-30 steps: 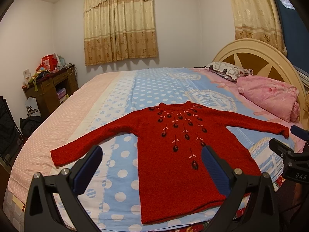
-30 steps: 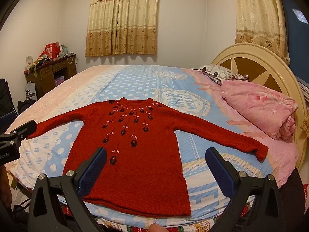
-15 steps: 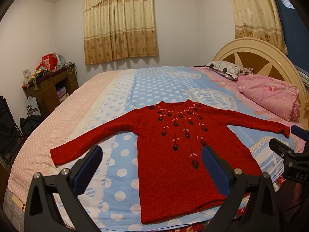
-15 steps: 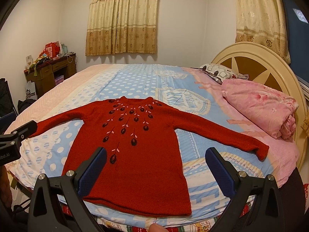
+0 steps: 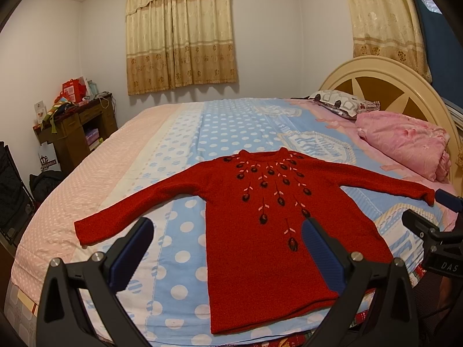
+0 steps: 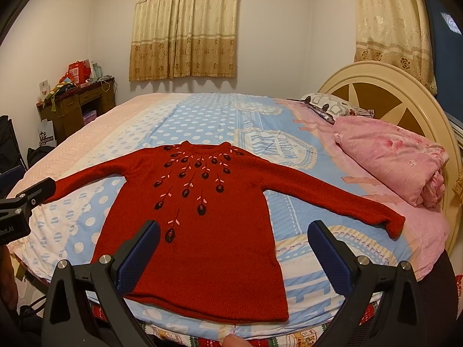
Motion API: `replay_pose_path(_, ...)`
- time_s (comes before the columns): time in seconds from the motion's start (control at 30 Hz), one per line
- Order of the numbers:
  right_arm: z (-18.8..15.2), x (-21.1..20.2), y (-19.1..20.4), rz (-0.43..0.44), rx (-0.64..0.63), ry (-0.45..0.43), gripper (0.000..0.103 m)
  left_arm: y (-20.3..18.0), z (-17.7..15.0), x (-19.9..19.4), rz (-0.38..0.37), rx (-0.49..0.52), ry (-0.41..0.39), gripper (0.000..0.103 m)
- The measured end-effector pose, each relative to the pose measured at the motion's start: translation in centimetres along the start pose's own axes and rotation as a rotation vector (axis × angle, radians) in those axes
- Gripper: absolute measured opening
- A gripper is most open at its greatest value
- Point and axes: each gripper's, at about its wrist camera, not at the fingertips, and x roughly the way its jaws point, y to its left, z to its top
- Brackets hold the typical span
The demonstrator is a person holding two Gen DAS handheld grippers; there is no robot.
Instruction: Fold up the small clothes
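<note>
Garment: red knitted sweater (image 5: 260, 231), front side up, with dark embroidered sprigs fanning down from the neckline; body and both sleeves spread flat.
Position: on the bedspread (image 5: 225, 127) near the foot-side edge of the bed, hem toward the cameras, neck toward the far window curtain (image 5: 181, 31).
Left sleeve cuff (image 5: 84, 231): lies out to the left of the sweater body, on the pink strip of the bedding.
Right sleeve cuff (image 6: 396, 225): lies out to the right of the sweater body, toward the headboard (image 6: 385, 86).
Handling (judged): soft, limp, fairly thick knit; likely light, not fragile, not slippery; it should drape and sag when lifted and may stretch if pulled by one point.
Grasp points (judged): a cuff or a shoulder seam for turning a sleeve inward; the hem corners (image 6: 280, 315) for folding the body upward.
Left gripper (image 5: 227, 248): fingers spread wide, holding nothing, above the hem on the left of the sweater.
Right gripper (image 6: 234, 251): fingers spread wide, holding nothing, above the hem on the right of the sweater.
Surface: padded, blue polka-dot bedspread; it will give under pressure, so a pinch can catch bedding with the knit.
Room: folded pink quilt (image 6: 396, 156) and patterned pillow (image 6: 330, 105) right of the sweater by the headboard; cluttered wooden desk (image 5: 78, 124) far left of it.
</note>
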Motion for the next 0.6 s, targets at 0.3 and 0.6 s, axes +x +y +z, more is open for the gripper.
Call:
replay_pose_path(0.3, -0.2, 0.1, 0.0, 0.002, 0.000, 0.004, 0.102, 0.0, -0.1, 0.1, 0.001, 0.001, 0.001, 0.103)
replay_pose_path(0.6, -0.3, 0.8, -0.2, -0.001, 0.000, 0.019, 0.102, 0.0, -1.5, 0.7, 0.006, -0.003, 0.011, 0.103)
